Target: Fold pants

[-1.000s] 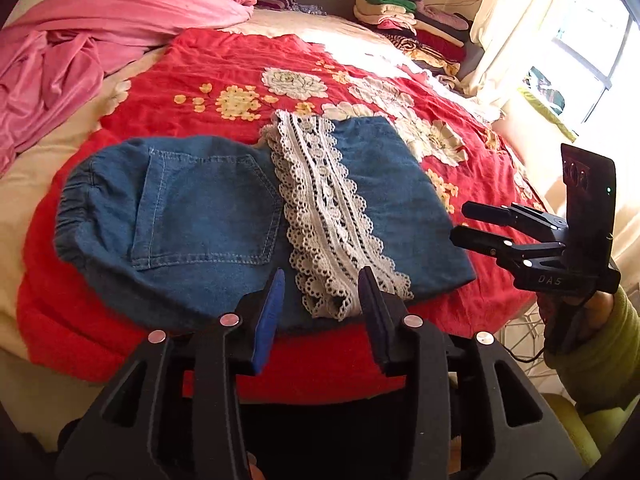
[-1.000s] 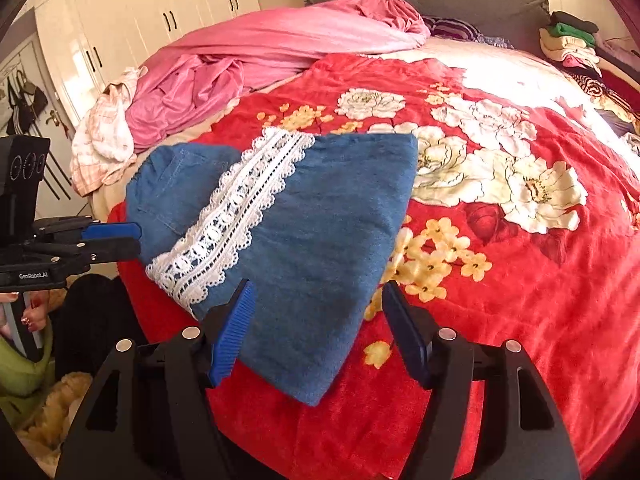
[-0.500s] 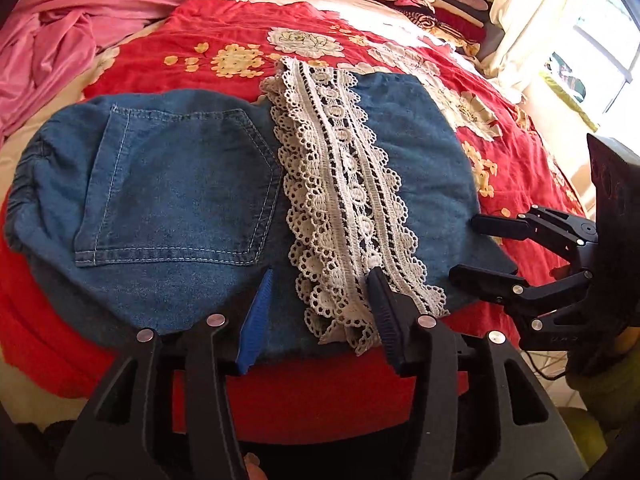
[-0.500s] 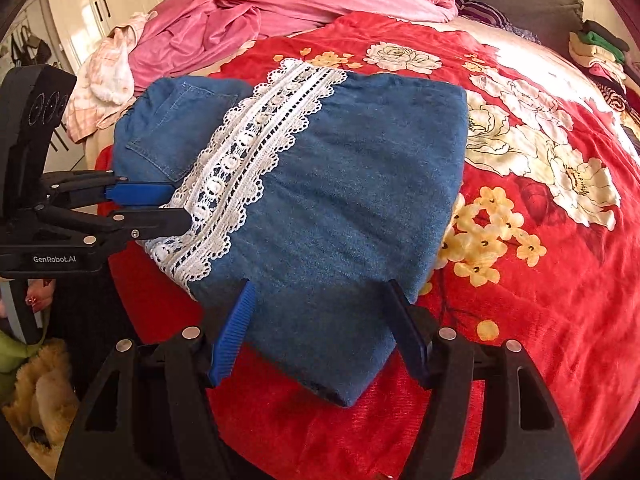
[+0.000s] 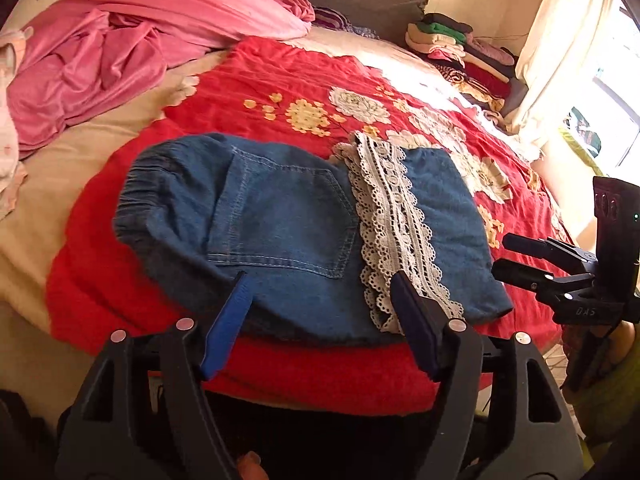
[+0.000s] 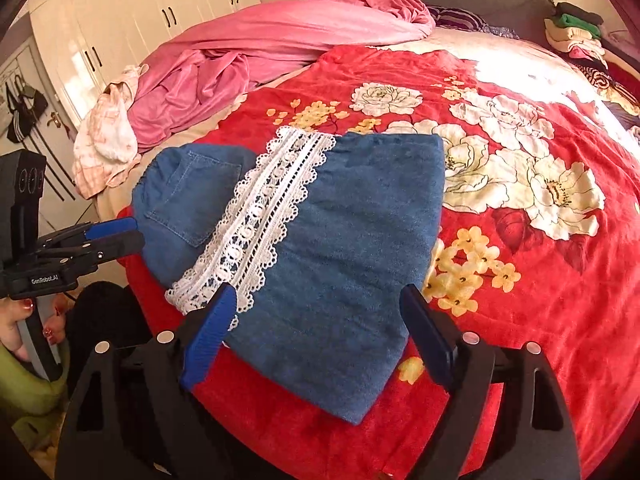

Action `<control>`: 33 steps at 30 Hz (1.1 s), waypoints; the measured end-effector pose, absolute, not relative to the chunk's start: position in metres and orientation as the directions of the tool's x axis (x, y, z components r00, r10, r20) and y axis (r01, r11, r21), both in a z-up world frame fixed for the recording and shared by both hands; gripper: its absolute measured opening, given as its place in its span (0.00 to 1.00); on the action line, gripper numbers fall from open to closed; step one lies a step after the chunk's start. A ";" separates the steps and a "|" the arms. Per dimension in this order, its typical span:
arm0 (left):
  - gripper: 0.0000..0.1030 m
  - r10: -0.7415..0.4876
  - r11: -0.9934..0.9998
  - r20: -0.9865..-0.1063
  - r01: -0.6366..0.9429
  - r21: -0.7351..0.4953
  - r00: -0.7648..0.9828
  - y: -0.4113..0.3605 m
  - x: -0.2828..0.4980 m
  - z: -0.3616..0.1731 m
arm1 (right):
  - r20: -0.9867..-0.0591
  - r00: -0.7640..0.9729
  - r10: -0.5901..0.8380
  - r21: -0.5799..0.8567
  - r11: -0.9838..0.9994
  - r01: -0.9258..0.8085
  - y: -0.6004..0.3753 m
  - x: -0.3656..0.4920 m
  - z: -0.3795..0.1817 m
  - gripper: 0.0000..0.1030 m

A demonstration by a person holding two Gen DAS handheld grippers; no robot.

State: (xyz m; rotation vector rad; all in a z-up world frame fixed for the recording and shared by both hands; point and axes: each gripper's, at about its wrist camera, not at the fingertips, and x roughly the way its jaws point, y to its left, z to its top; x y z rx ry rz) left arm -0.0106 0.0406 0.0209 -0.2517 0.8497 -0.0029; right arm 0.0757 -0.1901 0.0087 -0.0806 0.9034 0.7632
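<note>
Red blanket (image 5: 280,80), folded pants (image 5: 280,232) beyond fingers (image 5: 228,320)

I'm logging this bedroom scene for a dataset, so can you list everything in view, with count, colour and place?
denim pants: one, blue, folded on the blanket's near edge
lace trim: one band, white, across the pants
blanket: one, red with flowers, over the bed
pink bedding: one heap, pink, far left of the bed
folded clothes stack: one pile, mixed colours, far right by the curtain
wardrobe: cream doors, behind the bed
left gripper: open, blue pads, at the pants' near edge
right gripper: open, over the pants' near corner
</note>
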 end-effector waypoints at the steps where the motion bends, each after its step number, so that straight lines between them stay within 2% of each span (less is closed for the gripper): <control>1: 0.67 -0.094 0.970 -0.740 -0.107 -0.220 0.666 0.044 -0.013 0.023 | -0.733 0.386 0.561 0.236 0.741 -0.629 -0.188 0.076 0.011 0.84; 4: 0.75 -0.072 0.965 -0.731 -0.139 -0.223 0.678 0.056 -0.021 0.026 | -0.731 0.397 0.555 0.216 0.741 -0.636 -0.179 0.076 0.017 0.90; 6: 0.80 -0.060 0.961 -0.725 -0.157 -0.227 0.686 0.065 -0.026 0.027 | -0.729 0.406 0.551 0.203 0.741 -0.640 -0.172 0.076 0.021 0.91; 12: 0.84 -0.027 0.940 -0.714 -0.225 -0.257 0.700 0.093 -0.039 0.027 | -0.727 0.403 0.556 0.182 0.722 -0.667 -0.152 0.074 0.029 0.93; 22: 0.85 0.026 0.892 -0.729 -0.345 -0.292 0.684 0.132 -0.052 0.014 | -0.743 0.354 0.569 0.180 0.679 -0.712 -0.115 0.079 0.029 0.93; 33: 0.85 0.002 0.880 -0.733 -0.349 -0.321 0.680 0.142 -0.046 0.005 | -0.746 0.269 0.609 0.219 0.606 -0.765 -0.065 0.092 0.035 0.94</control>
